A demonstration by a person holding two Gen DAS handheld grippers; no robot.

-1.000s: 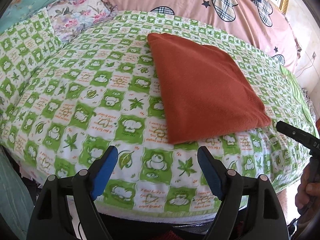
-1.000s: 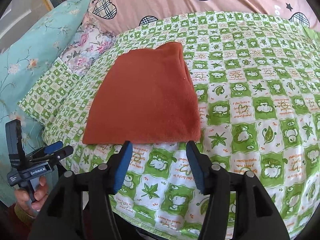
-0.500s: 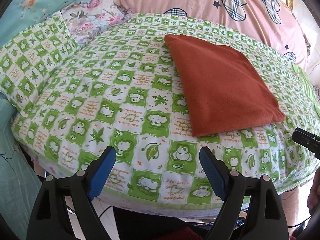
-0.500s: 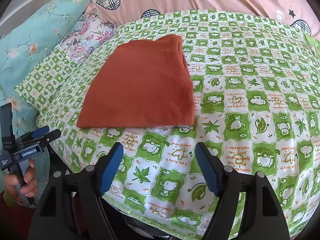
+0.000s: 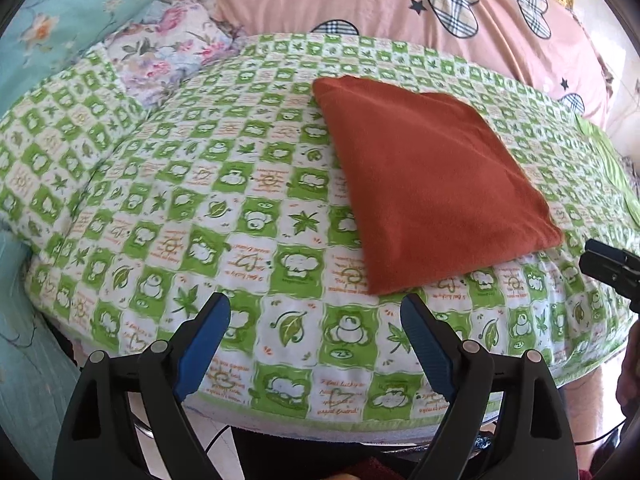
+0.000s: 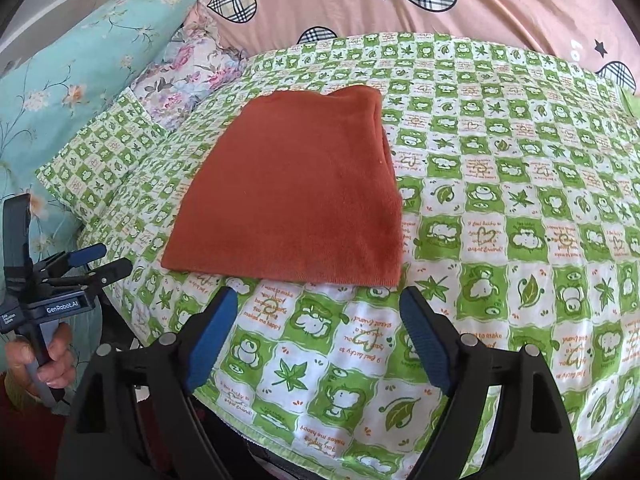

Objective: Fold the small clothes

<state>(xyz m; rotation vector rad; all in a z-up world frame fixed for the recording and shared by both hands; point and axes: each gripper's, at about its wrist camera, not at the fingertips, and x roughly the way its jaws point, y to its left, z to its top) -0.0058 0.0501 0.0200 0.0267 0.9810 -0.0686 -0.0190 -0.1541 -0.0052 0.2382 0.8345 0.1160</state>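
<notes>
While both claws gape empty, folded rust cloth (image 6: pixel 296 200) lies just beyond right claw (image 6: pixel 318 304).

A folded cloth (image 5: pixel 432 184) lies flat on the bedspread (image 5: pixel 200 216), near its front edge. Behind the bedspread a quilt (image 5: pixel 360 0) is piled; pillows (image 6: pixel 80 80) sit to its left. Both grippers, the left gripper (image 5: pixel 316 336) and right gripper (image 6: pixel 320 328), hover before the front edge, apart from the cloth.

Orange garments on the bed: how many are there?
1: the orange garment, already folded flat on the green checked sheet, just ahead of the open right gripper. More could lie out of view.
</notes>
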